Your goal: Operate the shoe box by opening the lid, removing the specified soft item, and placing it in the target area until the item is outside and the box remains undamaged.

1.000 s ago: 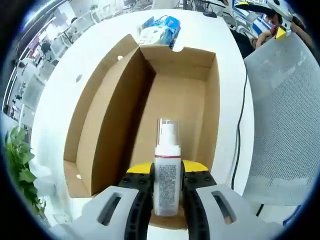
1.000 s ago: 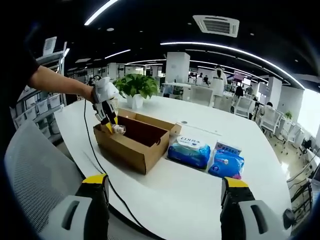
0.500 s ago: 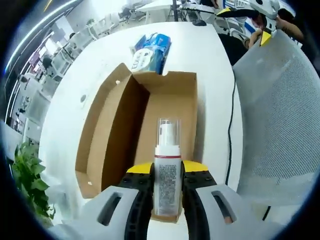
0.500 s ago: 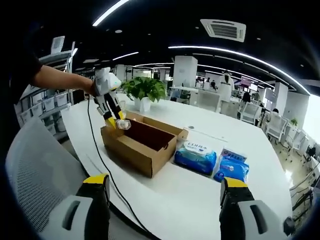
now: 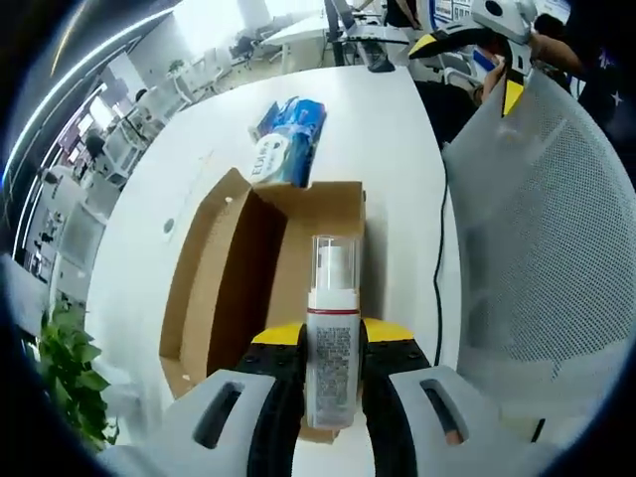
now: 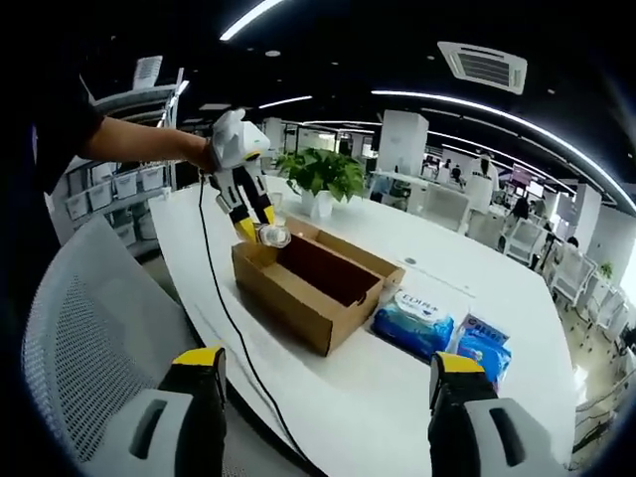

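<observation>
Gripping one spray bottle (image 5: 333,338) between closed jaws, the left gripper (image 5: 333,402) holds it above one open cardboard shoe box (image 6: 313,288). Two wipe packs (image 6: 412,326) lie beside the box on the white table (image 6: 397,397) (open-plan office, potted plant (image 6: 323,174) behind). One mesh chair (image 6: 89,328) stands near. The right gripper (image 6: 323,417) is spread apart, holding nothing.

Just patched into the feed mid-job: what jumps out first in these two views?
The left gripper is clamped on a white pump bottle, held above the open cardboard shoe box on the white table. Two blue wipe packs lie beside the box. The right gripper hangs open, near a mesh chair.
</observation>
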Motion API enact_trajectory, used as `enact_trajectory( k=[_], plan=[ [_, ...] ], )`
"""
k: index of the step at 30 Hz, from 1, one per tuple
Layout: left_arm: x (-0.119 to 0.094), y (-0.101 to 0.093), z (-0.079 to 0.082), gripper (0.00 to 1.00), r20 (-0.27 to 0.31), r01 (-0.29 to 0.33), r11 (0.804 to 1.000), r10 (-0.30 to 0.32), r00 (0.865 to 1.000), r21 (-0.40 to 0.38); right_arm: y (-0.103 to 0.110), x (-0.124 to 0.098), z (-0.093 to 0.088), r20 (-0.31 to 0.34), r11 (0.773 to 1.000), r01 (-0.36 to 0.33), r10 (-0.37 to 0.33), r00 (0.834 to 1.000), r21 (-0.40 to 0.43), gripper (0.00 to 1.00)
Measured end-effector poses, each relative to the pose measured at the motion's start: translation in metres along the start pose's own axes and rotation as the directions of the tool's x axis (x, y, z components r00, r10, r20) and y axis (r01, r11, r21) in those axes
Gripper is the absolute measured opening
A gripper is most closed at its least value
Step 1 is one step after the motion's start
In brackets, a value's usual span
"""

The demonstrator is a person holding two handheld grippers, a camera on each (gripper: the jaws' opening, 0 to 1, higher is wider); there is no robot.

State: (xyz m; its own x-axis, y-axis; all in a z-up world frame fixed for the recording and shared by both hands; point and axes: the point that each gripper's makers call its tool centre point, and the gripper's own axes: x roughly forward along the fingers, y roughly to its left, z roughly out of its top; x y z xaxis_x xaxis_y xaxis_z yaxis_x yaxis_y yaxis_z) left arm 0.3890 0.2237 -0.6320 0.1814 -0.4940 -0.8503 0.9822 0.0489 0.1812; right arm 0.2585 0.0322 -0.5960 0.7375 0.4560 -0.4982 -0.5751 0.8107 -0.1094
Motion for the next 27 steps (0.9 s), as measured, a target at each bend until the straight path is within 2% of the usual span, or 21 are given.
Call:
enact_trajectory(
  k=[11, 21, 23, 27],
  plan=[
    [-0.01, -0.013, 0.023, 0.19, 0.063, 0.003, 1.0, -0.005, 0.998, 0.024, 0.014, 0.008, 0.019, 0.024, 0.999, -0.039, 0.04, 0.999, -0.028, 0.82],
    [-0.019, -0.022, 0.044, 0.19, 0.115, 0.01, 0.999, -0.016, 0.993, 0.051, 0.023, 0.016, 0.036, 0.059, 0.997, -0.065, 0.068, 0.996, -0.05, 0.75],
    [-0.019, -0.023, 0.047, 0.19, 0.125, 0.017, 0.998, -0.023, 0.992, 0.054, 0.026, 0.017, 0.044, 0.087, 0.996, -0.073, 0.078, 0.993, -0.058, 0.75],
    [-0.02, -0.027, 0.053, 0.19, 0.139, 0.027, 0.997, -0.037, 0.99, 0.068, 0.029, 0.019, 0.05, 0.092, 0.994, -0.086, 0.092, 0.992, -0.06, 0.66]
  ],
)
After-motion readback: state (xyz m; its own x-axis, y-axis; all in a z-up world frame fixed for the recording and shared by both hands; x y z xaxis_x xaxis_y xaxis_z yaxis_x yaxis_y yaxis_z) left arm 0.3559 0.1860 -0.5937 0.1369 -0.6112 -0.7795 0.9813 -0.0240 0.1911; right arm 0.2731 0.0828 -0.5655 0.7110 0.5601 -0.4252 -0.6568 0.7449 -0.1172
